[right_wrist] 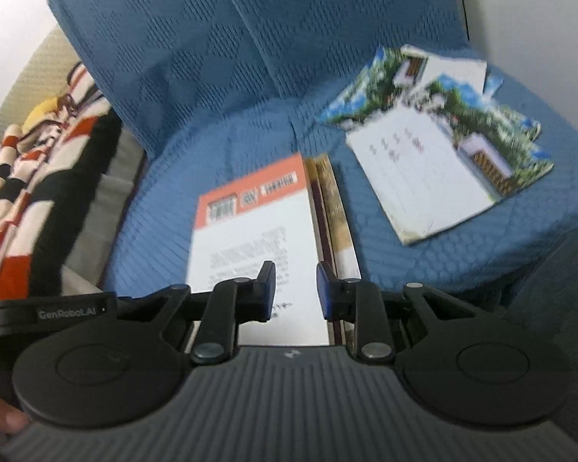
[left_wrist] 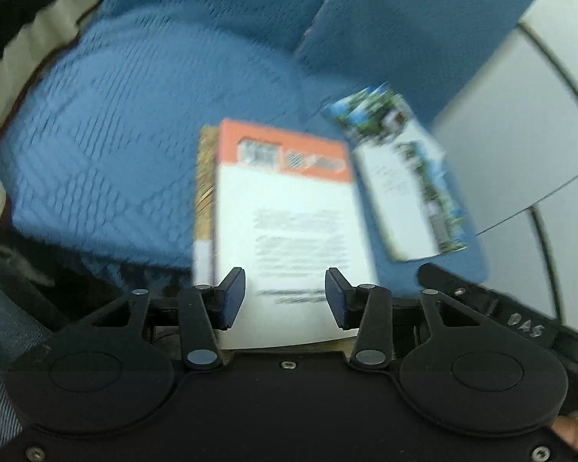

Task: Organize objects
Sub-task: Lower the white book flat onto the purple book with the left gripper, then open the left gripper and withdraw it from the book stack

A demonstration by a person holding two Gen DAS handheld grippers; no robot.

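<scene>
Both grippers hover just over the near end of the orange-and-white book [right_wrist: 250, 246], which lies flat on the blue sofa seat [right_wrist: 158, 177] atop a second, tan-edged book [right_wrist: 335, 211]. The right gripper [right_wrist: 296, 292] has its jaws slightly apart with nothing pinched; the book's white cover shows through the gap, and the top book's right edge runs almost under the right-hand pad. The left gripper [left_wrist: 285, 296] stands wider, also empty, centred over the same cover [left_wrist: 289, 215]. The book's long axis runs away from both sets of jaws toward the seat's back edge, so a grip would seem to need the near edge or a side. Neither hand looks clearly nearer. Off toward the seat's right edge lies a loose pile of picture booklets [right_wrist: 439, 154], well apart from the books. Only the right wrist view shows several overlapping booklets, plus a striped cloth [right_wrist: 38, 177] beyond the seat's left edge; the left view shows just one booklet [left_wrist: 408, 177], blurred.
</scene>
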